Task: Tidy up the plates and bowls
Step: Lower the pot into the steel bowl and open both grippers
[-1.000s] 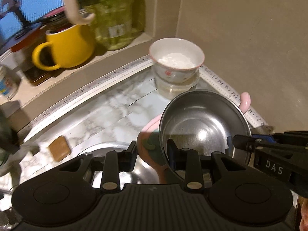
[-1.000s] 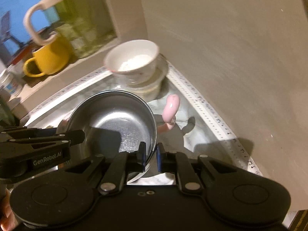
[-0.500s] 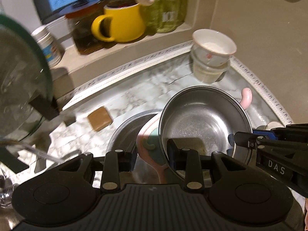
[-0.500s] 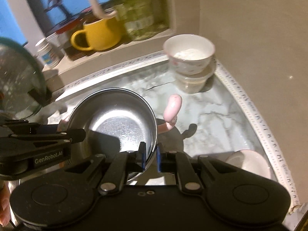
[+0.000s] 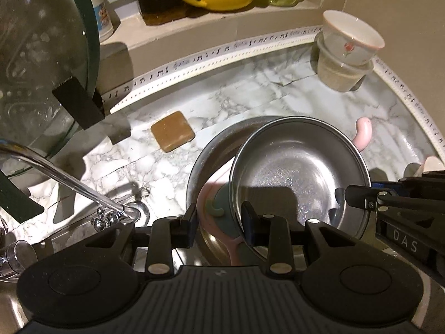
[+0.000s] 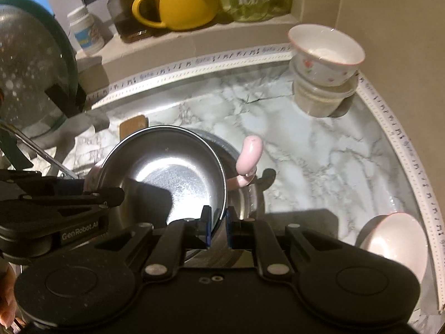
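A glass lid stands at the left, and a brown pad lies on the marble desk. At the centre, the left claw clamps the pink plate and the steel bowl together by their edges. The right claw pinches the same bowl's rim, holding it over a larger steel basin. In the right corner, a flowered bowl sits on a plastic tub.

glass lid cropped, pink utensil half hidden
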### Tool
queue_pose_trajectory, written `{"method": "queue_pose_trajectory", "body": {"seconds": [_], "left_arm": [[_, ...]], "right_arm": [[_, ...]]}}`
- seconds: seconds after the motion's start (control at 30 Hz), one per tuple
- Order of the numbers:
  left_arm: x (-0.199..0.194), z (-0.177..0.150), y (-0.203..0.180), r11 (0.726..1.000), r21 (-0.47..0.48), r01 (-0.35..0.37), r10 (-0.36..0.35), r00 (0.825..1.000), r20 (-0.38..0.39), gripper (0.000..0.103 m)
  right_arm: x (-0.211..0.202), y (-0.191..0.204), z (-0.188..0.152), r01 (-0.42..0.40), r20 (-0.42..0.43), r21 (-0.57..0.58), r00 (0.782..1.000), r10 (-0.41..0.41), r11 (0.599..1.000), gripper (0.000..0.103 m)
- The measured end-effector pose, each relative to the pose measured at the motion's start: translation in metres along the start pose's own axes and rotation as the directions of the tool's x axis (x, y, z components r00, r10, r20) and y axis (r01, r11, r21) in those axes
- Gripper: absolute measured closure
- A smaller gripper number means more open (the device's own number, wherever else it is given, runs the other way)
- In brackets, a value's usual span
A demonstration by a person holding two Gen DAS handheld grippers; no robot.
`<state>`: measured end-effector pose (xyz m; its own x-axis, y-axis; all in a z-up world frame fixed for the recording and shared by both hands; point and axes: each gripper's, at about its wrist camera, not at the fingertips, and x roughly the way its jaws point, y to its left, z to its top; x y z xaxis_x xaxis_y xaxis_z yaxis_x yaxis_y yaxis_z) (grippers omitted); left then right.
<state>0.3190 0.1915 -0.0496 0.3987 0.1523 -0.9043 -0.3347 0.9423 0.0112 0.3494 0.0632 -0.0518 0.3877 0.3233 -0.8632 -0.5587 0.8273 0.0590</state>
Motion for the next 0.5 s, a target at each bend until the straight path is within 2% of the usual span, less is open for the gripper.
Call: {"method": "queue_pose_trajectory", "body": {"seconds": [0.5], "left_arm": [[0.016,-0.001,0.0,0.999,0.046,-0.022,0.023,0.999,-0.023,0.072]], "right_arm": [[0.019,0.006,-0.004,-0.008,-0.057,-0.031,0.998,0.007,0.999,0.092]]}}
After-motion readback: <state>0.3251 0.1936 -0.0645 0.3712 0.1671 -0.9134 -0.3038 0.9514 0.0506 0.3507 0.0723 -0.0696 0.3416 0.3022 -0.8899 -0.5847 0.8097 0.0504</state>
